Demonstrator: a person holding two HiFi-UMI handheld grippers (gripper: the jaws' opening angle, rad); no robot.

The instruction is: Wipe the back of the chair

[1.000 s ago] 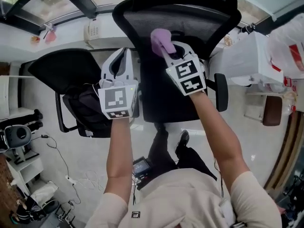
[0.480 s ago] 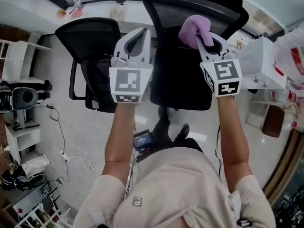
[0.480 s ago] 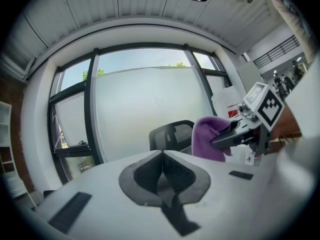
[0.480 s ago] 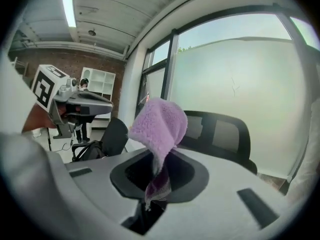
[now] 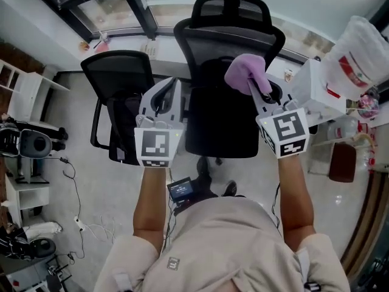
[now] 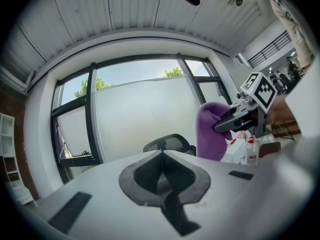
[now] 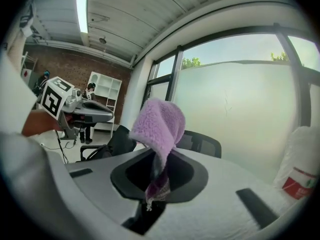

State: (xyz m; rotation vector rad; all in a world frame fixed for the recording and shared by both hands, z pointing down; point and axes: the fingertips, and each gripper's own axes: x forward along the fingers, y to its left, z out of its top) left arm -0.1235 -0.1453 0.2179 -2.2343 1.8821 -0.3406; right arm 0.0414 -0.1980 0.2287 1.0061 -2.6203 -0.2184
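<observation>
Two tongs hover above the seat: the right tongs (image 5: 260, 91) pinch a purple cloth (image 5: 243, 70), and the left tongs (image 5: 168, 93) are pressed together on nothing. The chair back (image 5: 228, 38) stands at 12 o'clock, with the cloth seemingly off its mesh. That fits either approaching or pausing between strokes. Any further wiping calls for pressing the cloth onto the mesh.

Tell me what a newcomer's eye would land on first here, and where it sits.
The fluffy purple cloth stands out first. It is pinched in the right hand-held gripper and held up over the black mesh office chair at the centre of the head view. Beside it, the left hand-held gripper is shut and holds nothing, with a second black chair behind it at the left.
</observation>
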